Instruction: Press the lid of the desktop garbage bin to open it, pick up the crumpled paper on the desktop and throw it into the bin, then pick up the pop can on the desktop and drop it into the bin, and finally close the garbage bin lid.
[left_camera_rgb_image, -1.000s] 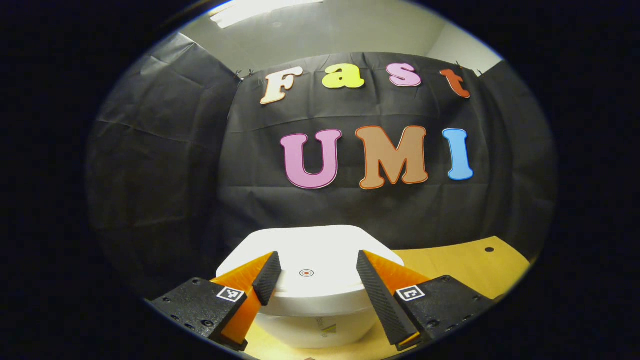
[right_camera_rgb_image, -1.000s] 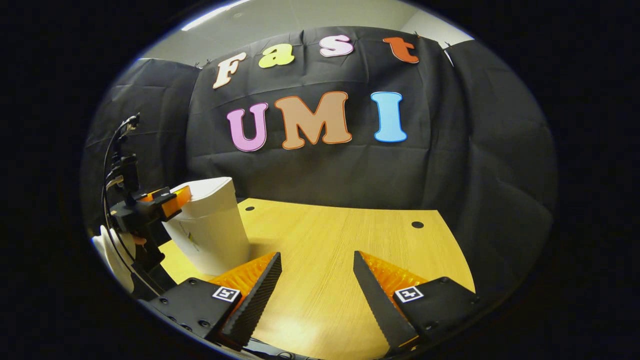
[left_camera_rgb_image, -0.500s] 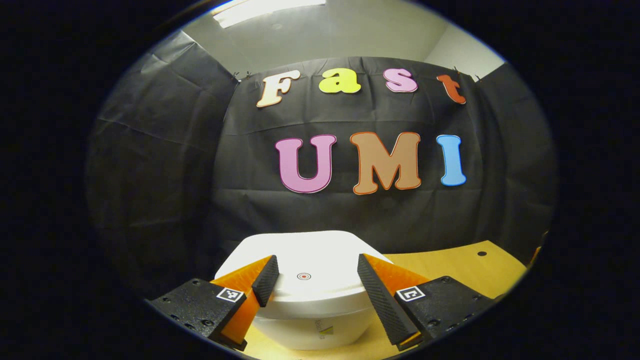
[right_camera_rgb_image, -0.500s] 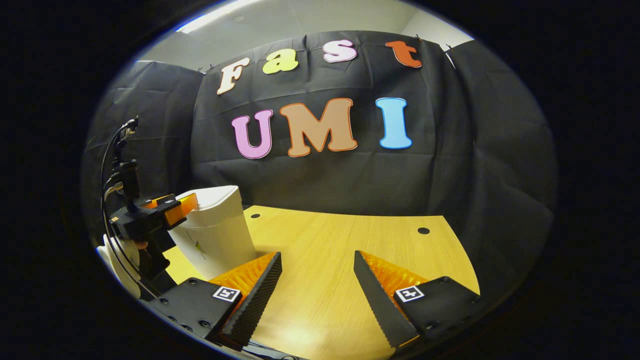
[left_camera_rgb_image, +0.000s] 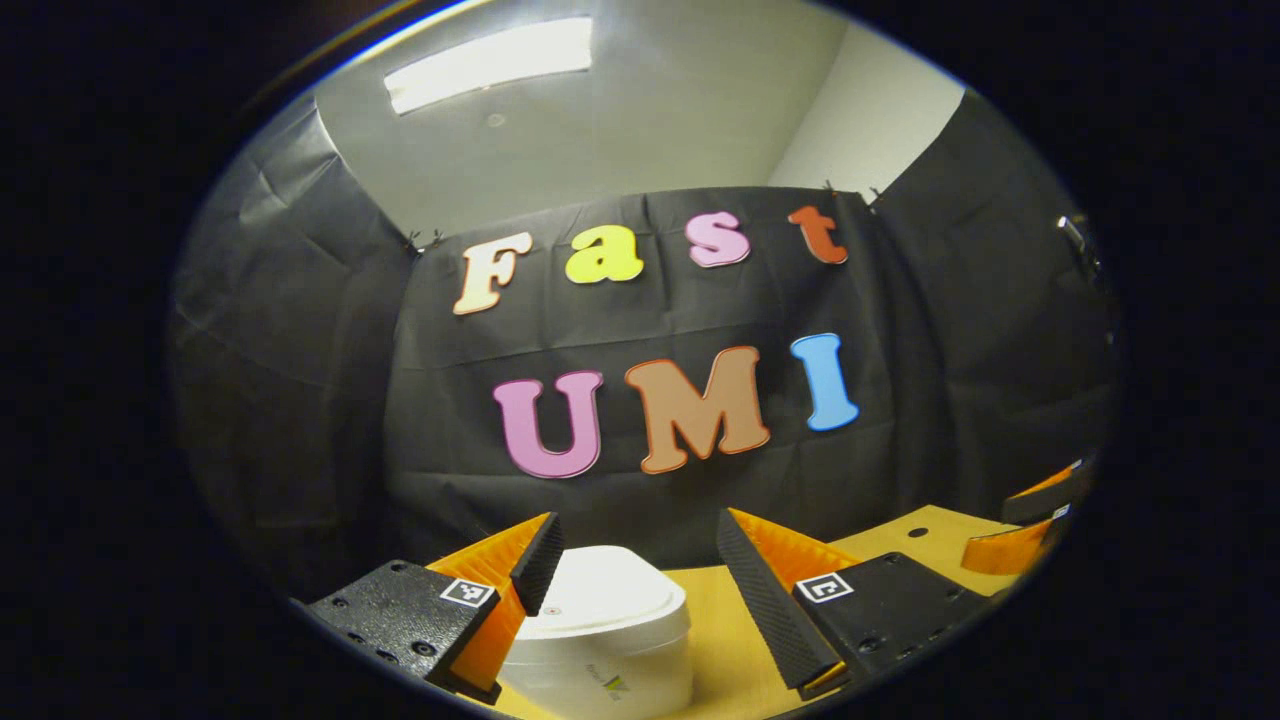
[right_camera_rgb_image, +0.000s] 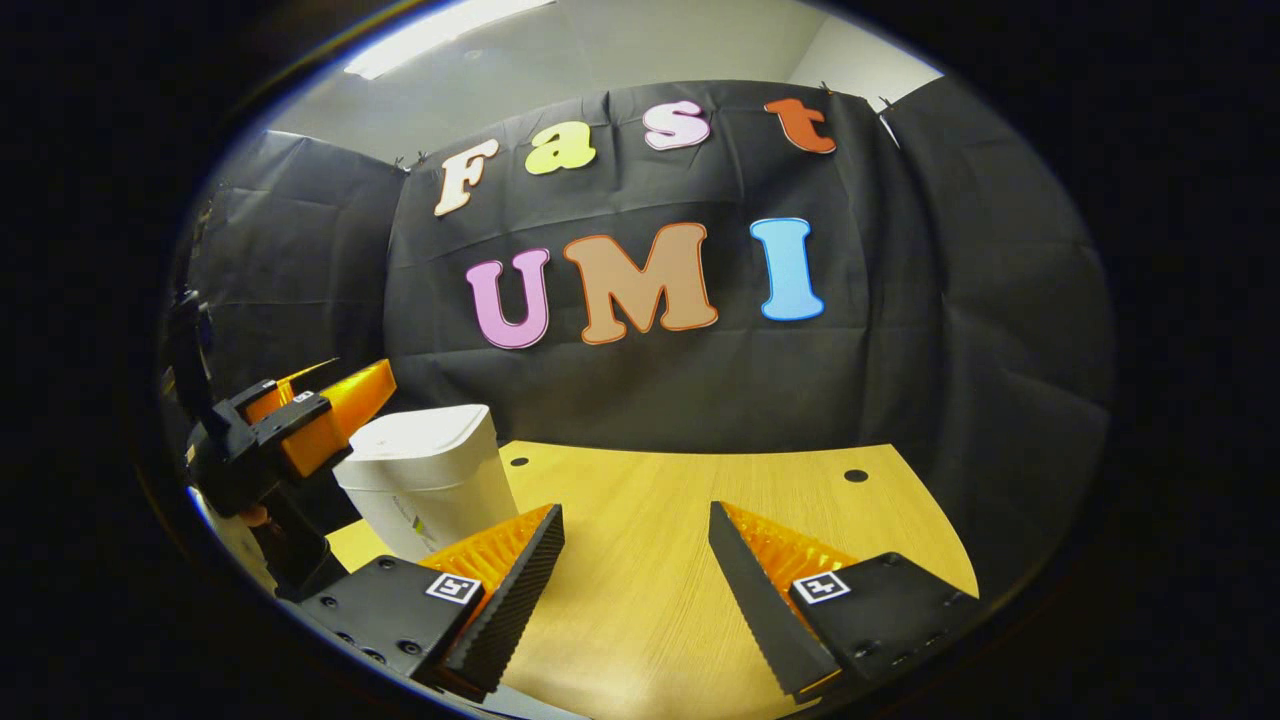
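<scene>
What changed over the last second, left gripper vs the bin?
The left gripper has lifted up and drawn back from the bin: a second ago its open jaws hung close over the lid, and now the bin sits lower and smaller between them in the left gripper view. Nothing was grasped or released. The lid looks shut as before, the bin has not moved, and the right gripper stays open over the table.

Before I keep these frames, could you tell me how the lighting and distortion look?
Left gripper view: ceiling light blown out, booth edges bowed by the fisheye, bin sharp. Right gripper view: soft glare on the table, bin lit evenly.
</scene>
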